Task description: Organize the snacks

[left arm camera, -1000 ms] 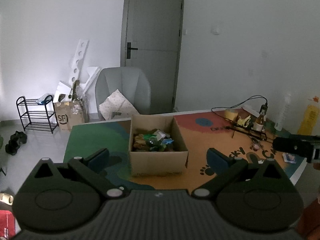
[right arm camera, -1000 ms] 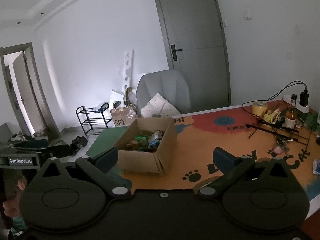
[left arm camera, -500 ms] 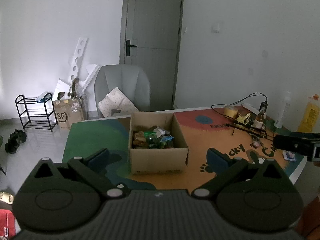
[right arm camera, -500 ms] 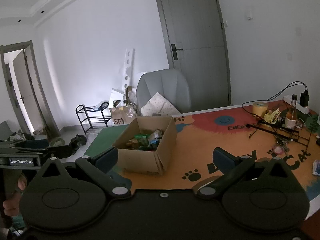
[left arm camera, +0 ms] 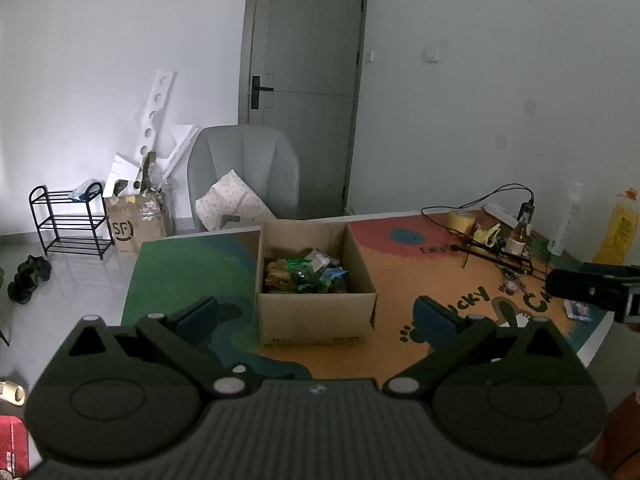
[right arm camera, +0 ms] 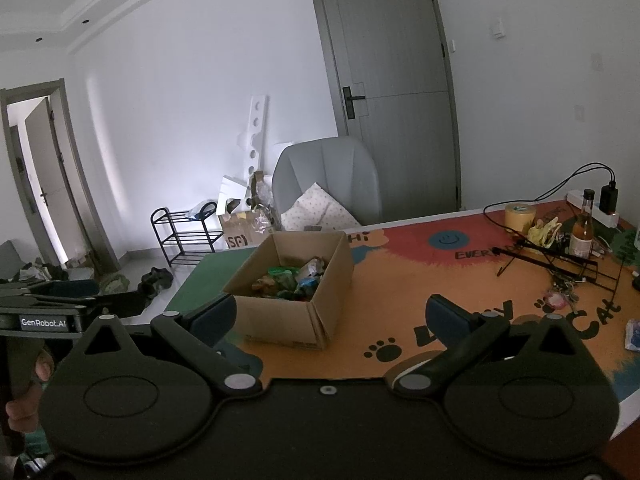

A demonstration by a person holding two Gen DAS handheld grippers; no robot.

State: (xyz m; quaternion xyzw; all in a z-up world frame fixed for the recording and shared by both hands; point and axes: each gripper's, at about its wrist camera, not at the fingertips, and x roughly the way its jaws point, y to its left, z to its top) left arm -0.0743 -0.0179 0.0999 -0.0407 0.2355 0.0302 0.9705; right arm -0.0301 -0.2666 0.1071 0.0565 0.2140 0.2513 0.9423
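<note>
Only right wrist view shows open side doorway (right arm camera: 38, 184).

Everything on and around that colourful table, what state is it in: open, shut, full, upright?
cardboard box: open, holding snack packets.
left gripper: open, empty.
right gripper: open, empty.
grey door: shut.
brown bottle: upright.
tape roll: lying flat.
shoe rack: standing, nearly bare.

Your right gripper (right arm camera: 330, 316) hangs with its jaws spread wide and nothing between them, short of the open cardboard box (right arm camera: 294, 292) of snack packets (right arm camera: 294, 278) on the colourful mat (right arm camera: 420, 276). Your left gripper (right arm camera: 60, 304) shows at the far left edge.
</note>
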